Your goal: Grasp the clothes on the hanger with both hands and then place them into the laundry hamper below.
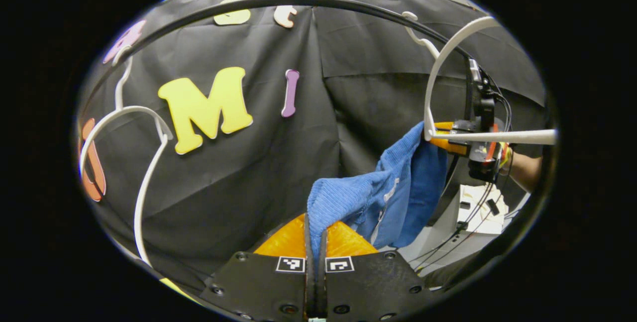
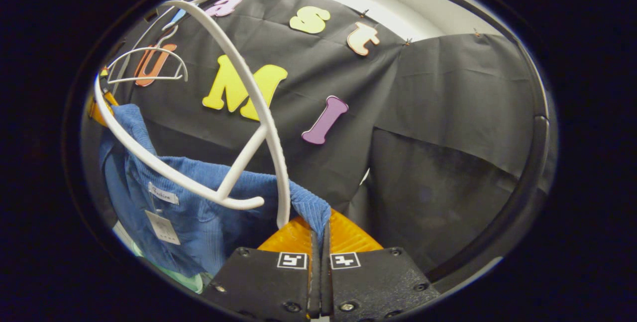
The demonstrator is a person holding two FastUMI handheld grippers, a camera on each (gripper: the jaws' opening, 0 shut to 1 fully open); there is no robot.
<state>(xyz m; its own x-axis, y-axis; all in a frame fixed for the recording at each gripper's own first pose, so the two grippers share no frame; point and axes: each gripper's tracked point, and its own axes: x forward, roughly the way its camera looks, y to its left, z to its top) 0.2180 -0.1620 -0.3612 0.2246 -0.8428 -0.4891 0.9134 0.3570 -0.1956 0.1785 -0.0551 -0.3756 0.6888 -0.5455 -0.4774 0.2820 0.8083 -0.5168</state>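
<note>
Left gripper (image 1: 315,242) pinches one corner of the blue garment (image 1: 383,192), fingers pressed together on the cloth. Right gripper (image 2: 318,242) nips the opposite corner the same way, so the fabric hangs slung between the two. White hanger (image 2: 234,128) sits tilted just above the right grip, its bar resting against the cloth; whether the garment is fully free of it is unclear. Rail (image 1: 278,1) arcs overhead.

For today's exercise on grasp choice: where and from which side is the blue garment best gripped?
Grip the blue garment at its two upper shoulder edges, one from each side, as the left gripper and right gripper do; the ridged cloth folds thin there, beside the white hanger.
</note>
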